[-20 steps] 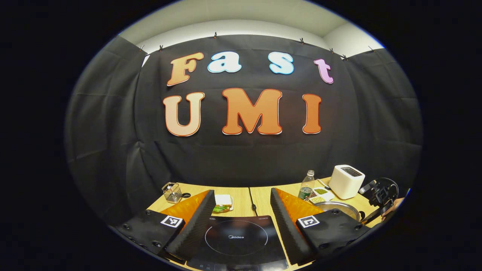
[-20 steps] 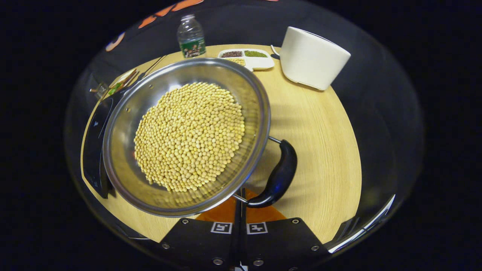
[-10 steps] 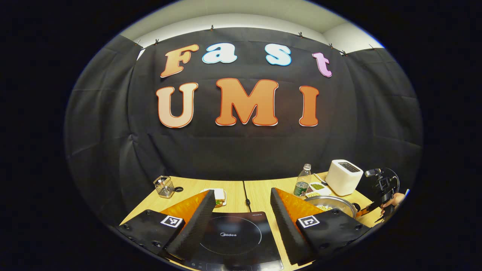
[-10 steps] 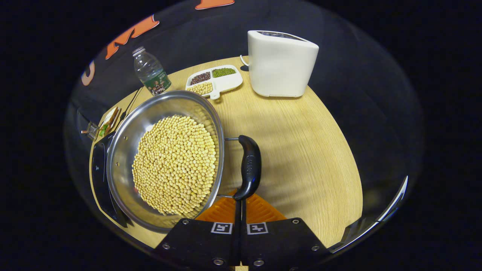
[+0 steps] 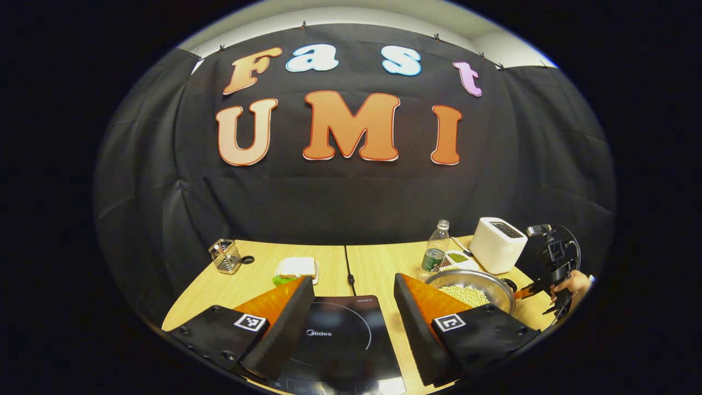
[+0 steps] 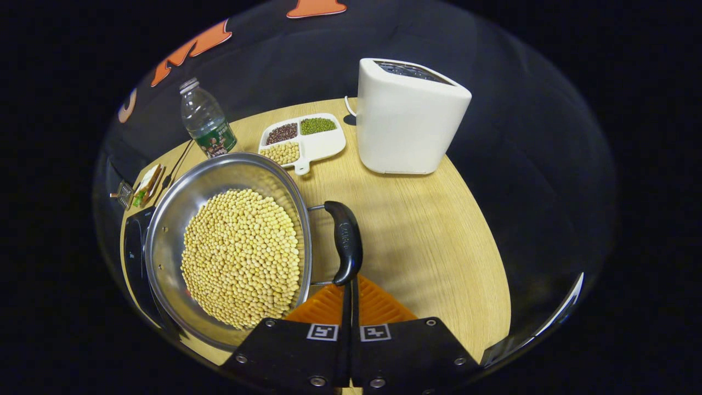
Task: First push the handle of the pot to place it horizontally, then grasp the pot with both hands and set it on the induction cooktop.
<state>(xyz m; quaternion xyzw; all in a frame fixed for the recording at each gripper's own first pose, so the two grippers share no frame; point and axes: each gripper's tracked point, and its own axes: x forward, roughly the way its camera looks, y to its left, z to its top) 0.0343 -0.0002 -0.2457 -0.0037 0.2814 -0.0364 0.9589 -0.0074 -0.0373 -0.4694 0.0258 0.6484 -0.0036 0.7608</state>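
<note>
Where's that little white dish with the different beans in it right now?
In the right gripper view, the divided dish sits at the table's far side, between the water bottle and the white toaster, just behind the pot.

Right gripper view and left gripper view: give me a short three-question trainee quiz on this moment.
1. True or false: the pot already sits centred on the induction cooktop.
2. What fills the pot?
3. The right gripper is: A) wide open B) closed, tips by the pot's black handle C) holding the bottle.

Key: 1 false; 2 yellow beans; 3 B.
</note>
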